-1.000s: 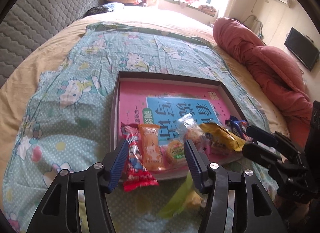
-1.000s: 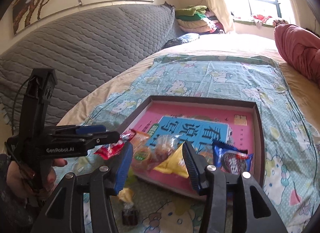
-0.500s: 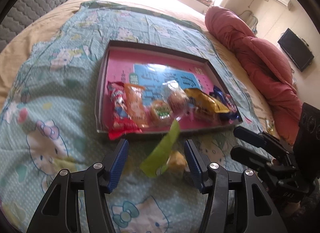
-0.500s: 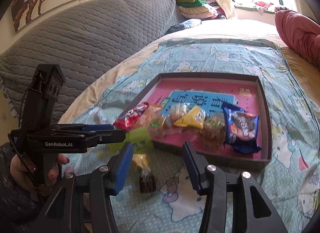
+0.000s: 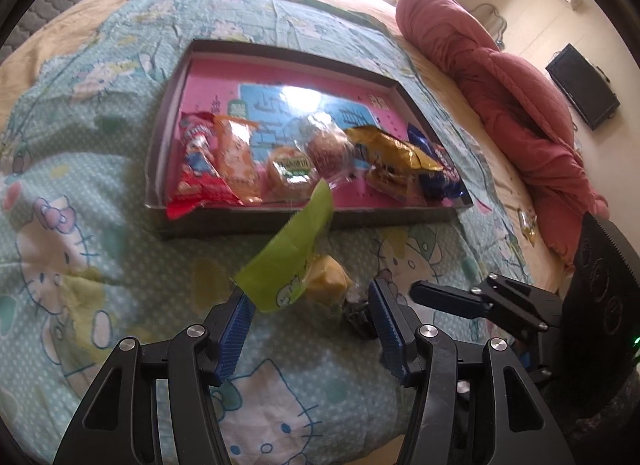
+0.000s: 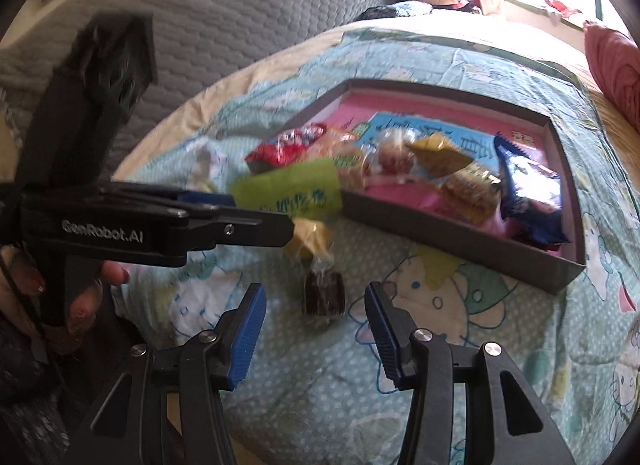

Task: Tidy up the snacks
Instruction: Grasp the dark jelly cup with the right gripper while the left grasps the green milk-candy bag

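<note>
A shallow grey tray (image 5: 248, 221) with a pink book as its floor lies on the cartoon bedsheet. Along its near side are several snacks, among them a red packet (image 5: 196, 169) and a blue packet (image 6: 528, 193). In front of the tray a green packet (image 5: 288, 257) leans on a yellow wrapped snack (image 5: 328, 277), with a small dark brown snack (image 6: 323, 293) beside them. My left gripper (image 5: 308, 293) is open; the green packet's near end and the yellow snack sit between its fingers. My right gripper (image 6: 315, 288) is open just above the dark snack.
A red quilt (image 5: 520, 105) is bunched along the bed's right side, with a small loose packet (image 5: 528, 221) near it. The grey padded headboard (image 6: 240, 25) rises on the left. A white wrapper (image 6: 204, 165) lies left of the tray.
Both grippers have dropped and tilted down toward the loose snacks in front of the tray. The tray now sits higher in both views. Neither jaw gap has changed.
</note>
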Demonstrator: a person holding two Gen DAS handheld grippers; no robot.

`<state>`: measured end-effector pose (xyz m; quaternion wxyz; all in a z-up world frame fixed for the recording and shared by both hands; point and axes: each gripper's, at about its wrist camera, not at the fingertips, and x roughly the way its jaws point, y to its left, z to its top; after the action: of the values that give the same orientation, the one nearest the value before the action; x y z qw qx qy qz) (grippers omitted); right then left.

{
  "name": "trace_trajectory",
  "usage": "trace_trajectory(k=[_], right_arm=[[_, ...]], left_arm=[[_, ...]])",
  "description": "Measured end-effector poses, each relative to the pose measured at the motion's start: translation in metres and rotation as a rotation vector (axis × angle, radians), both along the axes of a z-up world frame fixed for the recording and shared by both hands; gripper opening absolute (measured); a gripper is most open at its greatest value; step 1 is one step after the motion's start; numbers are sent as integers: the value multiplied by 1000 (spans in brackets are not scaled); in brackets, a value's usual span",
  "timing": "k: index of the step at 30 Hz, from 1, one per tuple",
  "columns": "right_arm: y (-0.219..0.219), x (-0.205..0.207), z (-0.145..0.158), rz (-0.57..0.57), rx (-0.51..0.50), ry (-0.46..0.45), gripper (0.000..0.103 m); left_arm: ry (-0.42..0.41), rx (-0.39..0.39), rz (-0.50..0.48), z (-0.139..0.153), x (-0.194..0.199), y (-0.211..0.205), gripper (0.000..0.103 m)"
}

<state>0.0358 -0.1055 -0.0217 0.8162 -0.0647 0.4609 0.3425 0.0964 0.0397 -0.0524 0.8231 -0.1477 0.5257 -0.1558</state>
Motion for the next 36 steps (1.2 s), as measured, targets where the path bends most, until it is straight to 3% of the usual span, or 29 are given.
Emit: trace_trajectory(k=[5,9,17,21,27,29,36], right_arm=[[6,1,-13,10,-49,-10,50],[9,3,-18,13,-65,-25,40],[19,8,-31,32,-90,-16,38],[25,11,-32,50,-85,-32,30],[22,9,-32,50,-92,-21,28],[19,9,-32,41,-95,-16,28],[12,10,-30,23,-96,-12,28]], left_arm=[[25,-5,-7,-11,5,-3,60],[35,-17,-12,-16,10,-3,60],[51,-42,-20,-27,18,-9,60],[53,-49,-22,-29,21,-12,60],[48,-71,-47,-34,26,-21,59],[36,-72,-66,-33,27,-27,37],[5,-59,-76,-25,25,-28,35]])
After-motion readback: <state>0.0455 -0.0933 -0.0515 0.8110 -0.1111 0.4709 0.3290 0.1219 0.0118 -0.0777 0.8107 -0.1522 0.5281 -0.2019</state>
